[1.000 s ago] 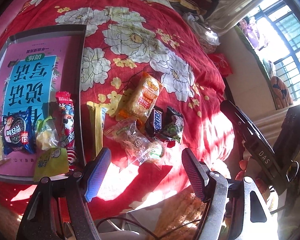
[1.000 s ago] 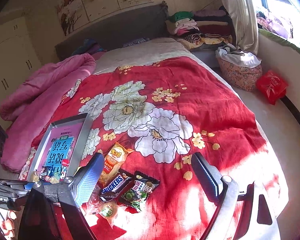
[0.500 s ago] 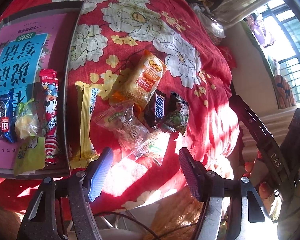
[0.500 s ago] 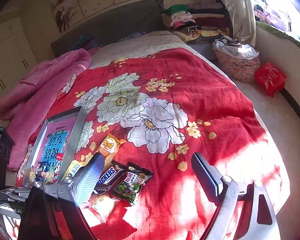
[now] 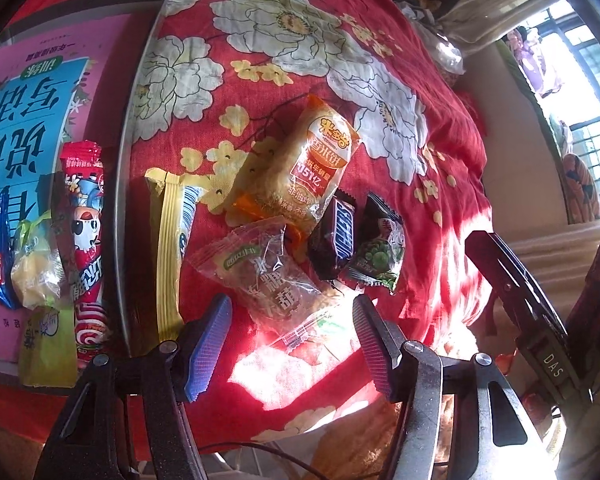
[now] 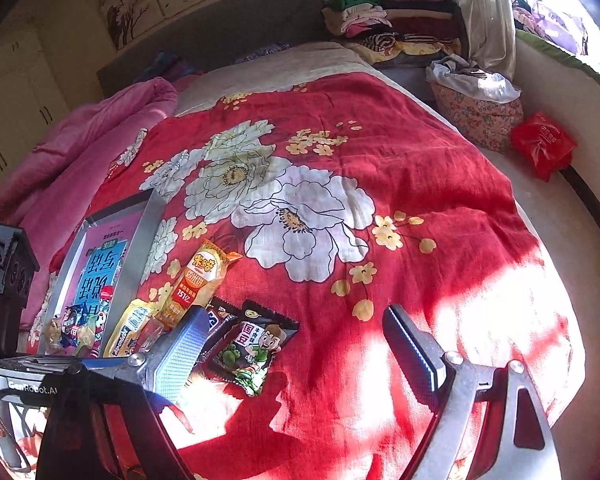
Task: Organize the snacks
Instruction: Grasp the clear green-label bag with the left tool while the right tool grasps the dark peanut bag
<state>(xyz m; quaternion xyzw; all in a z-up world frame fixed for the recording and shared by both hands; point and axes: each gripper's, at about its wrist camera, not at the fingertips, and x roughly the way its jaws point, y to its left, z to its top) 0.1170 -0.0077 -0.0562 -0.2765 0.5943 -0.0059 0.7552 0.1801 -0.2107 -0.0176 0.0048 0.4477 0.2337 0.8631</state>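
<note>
Loose snacks lie on the red flowered bedspread: an orange rice-cracker pack (image 5: 312, 168) (image 6: 200, 280), a Snickers bar (image 5: 336, 236), a dark pea-snack packet (image 5: 380, 248) (image 6: 252, 348), a clear-wrapped cake (image 5: 268, 276) and a long yellow wafer pack (image 5: 172, 248) leaning on the tray's edge. The grey tray (image 5: 124, 184) (image 6: 148, 232) at the left holds several snacks, among them a red stick pack (image 5: 86, 240). My left gripper (image 5: 290, 340) is open and empty, just short of the clear-wrapped cake. My right gripper (image 6: 296, 344) is open and empty above the pea-snack packet.
A pink quilt (image 6: 80, 148) lies at the bed's far left. Folded clothes (image 6: 380, 20) are piled by the headboard. A flowered bag (image 6: 476, 112) and a red bag (image 6: 544, 148) sit beside the bed at the right. The bed's near edge drops off below both grippers.
My left gripper has moved forward and down toward the snack pile, so the clear-wrapped cake now lies just ahead of its fingers. My right gripper has drifted slightly toward the snacks. Both stay open.
</note>
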